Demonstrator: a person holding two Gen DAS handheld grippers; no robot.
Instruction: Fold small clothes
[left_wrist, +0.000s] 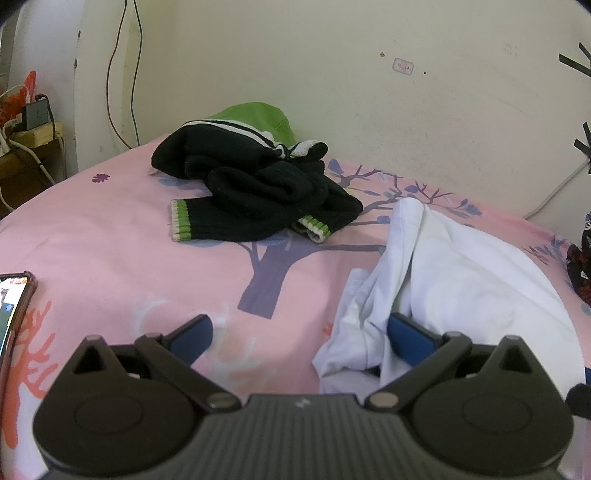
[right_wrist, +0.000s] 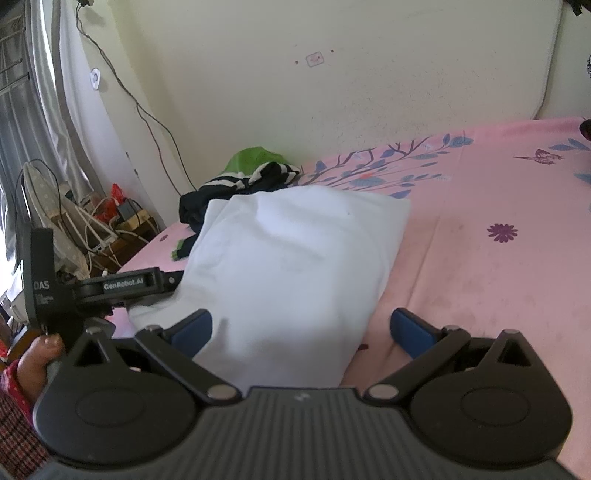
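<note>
I am holding the left gripper (left_wrist: 299, 332) with its jaws spread wide. Its right blue finger (left_wrist: 406, 334) is sitting against the bunched near edge of the white garment (left_wrist: 461, 266), possibly under a fold; its left finger (left_wrist: 195, 332) is resting over the bare pink bedsheet (left_wrist: 110, 229). Nothing is being pinched.

I am keeping the right gripper (right_wrist: 301, 330) just as wide. It is straddling the near right corner of the white garment (right_wrist: 288, 258): the left finger (right_wrist: 194, 330) over cloth, the right finger (right_wrist: 408, 332) over the pink bedsheet (right_wrist: 498, 277). Nothing is held there either.

The garment is lying on the sheet between the two tools, smooth on the right side, rumpled and heaped on the left.

Risks as I am judging them:
- Closing the left jaws here is likely catching several layers of the bunch, or the sheet with them. The fold would then be dragging crooked.
- The right gripper is gripping only a thin corner if it closes; the cloth may be slipping out on the lift.
- Uneven grips are pulling the garment askew.
- Beyond the garment, the black sweater (left_wrist: 255, 184) with green cuffs is lying loose over a green garment (left_wrist: 255, 114) against the wall. A long sweep is risking snagging it.
- A phone (left_wrist: 14, 306) is lying at the left edge of the left wrist view; a wide swing could be knocking it.
</note>
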